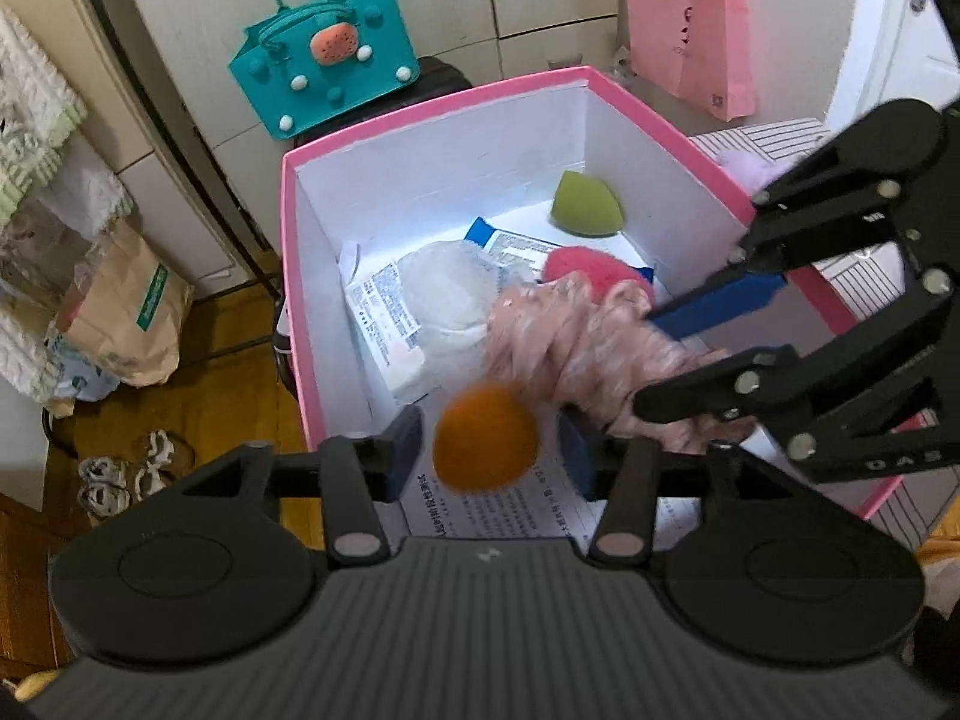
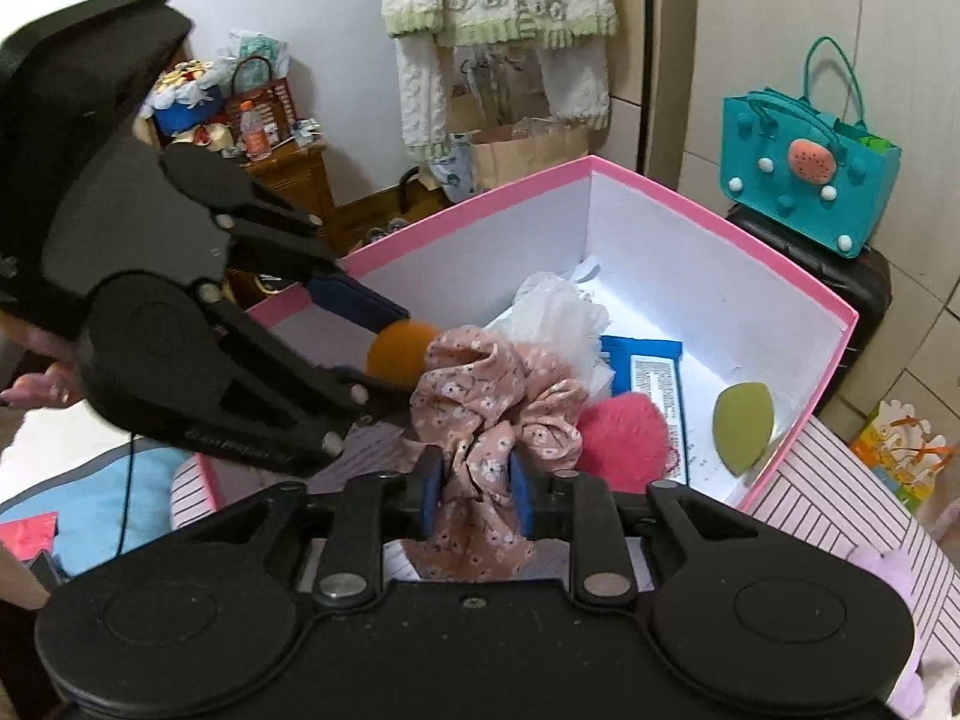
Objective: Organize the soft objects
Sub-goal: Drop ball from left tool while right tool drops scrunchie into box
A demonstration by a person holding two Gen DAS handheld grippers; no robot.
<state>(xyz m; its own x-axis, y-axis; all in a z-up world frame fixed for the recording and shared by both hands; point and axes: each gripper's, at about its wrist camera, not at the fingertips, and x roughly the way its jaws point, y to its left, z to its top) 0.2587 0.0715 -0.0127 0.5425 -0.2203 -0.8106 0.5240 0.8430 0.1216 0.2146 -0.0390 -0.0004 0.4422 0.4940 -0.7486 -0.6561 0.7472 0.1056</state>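
Two handheld grippers meet over a pink box (image 1: 432, 114) with white inner walls. The left gripper (image 1: 489, 450) has an orange ball (image 1: 486, 438) between its blue-padded fingers; the ball is blurred in the left wrist view, and the pads there stand slightly clear of its sides, so whether the ball is pinched cannot be told. In the right wrist view, the same ball (image 2: 399, 354) sits at the tips of the left gripper (image 2: 384, 354), just above and to the left of the right tool's fingers.

The right gripper (image 2: 477, 492) is closed on a pink floral scrunchie (image 2: 498, 408), its two blue pads pressing bunched fabric from either side. Seen from the left wrist, the right gripper (image 1: 678, 360) reaches in from the right with the scrunchie (image 1: 576, 348) hanging from it, just beyond the orange ball and touching or nearly touching it.

Ahead of the right gripper, on the box floor, lie a fuzzy pink pom-pom (image 2: 624, 438) just right of the scrunchie, a green teardrop sponge (image 2: 741, 426) farther right near the corner, a blue-edged packet (image 2: 651, 372) and a crumpled white fabric item (image 2: 558, 312) behind the scrunchie. Printed paper lies under the left gripper's fingers.

Beyond the box, a teal handbag (image 2: 810, 186) rests on a dark suitcase (image 2: 840, 276); a pink shopping bag (image 1: 690, 36) stands against the far wall.
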